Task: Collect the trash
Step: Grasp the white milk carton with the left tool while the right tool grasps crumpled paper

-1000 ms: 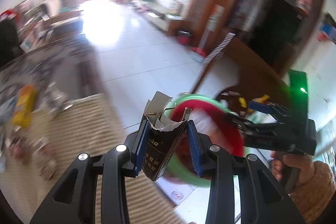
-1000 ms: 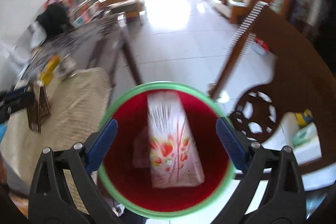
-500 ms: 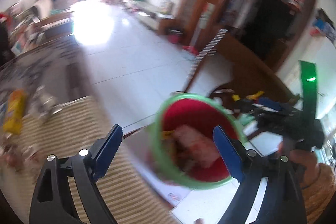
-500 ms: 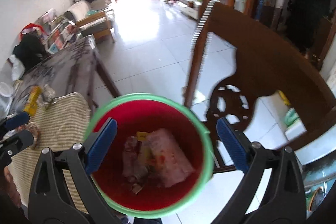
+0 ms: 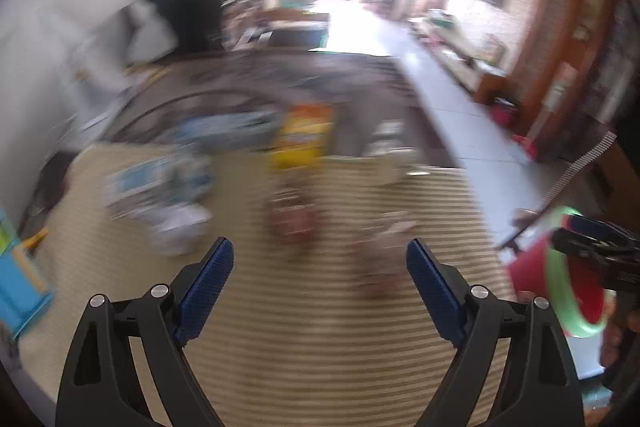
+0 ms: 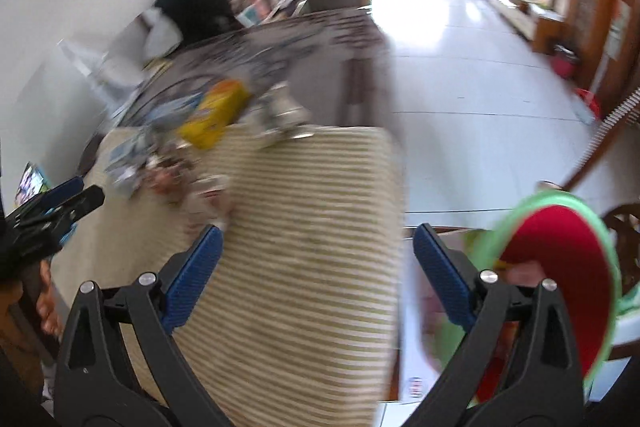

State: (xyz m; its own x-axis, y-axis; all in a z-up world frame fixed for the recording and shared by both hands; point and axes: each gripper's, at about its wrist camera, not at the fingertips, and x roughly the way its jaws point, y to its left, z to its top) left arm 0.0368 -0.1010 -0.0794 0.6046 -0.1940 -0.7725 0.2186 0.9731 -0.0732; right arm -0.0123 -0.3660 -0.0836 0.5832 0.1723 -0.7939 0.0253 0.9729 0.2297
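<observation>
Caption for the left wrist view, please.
Open left gripper above striped cloth, blurred litter ahead, red bin at right.

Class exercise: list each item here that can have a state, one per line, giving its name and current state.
left gripper: open, holding nothing.
right gripper: open, holding nothing.
red bin: tilted, something inside, too blurred to identify.
yellow packet: lying on the table, blurred.
striped cloth: spread flat over the table.

We cannot identify the smeared litter [image 5: 294, 223] at 12 o'clock on the striped cloth [image 5: 320, 347]; only a yellow bag [image 5: 302, 137] reads. The red bin [image 6: 568, 267] at 3 o'clock is cut off, its contents hidden.
</observation>
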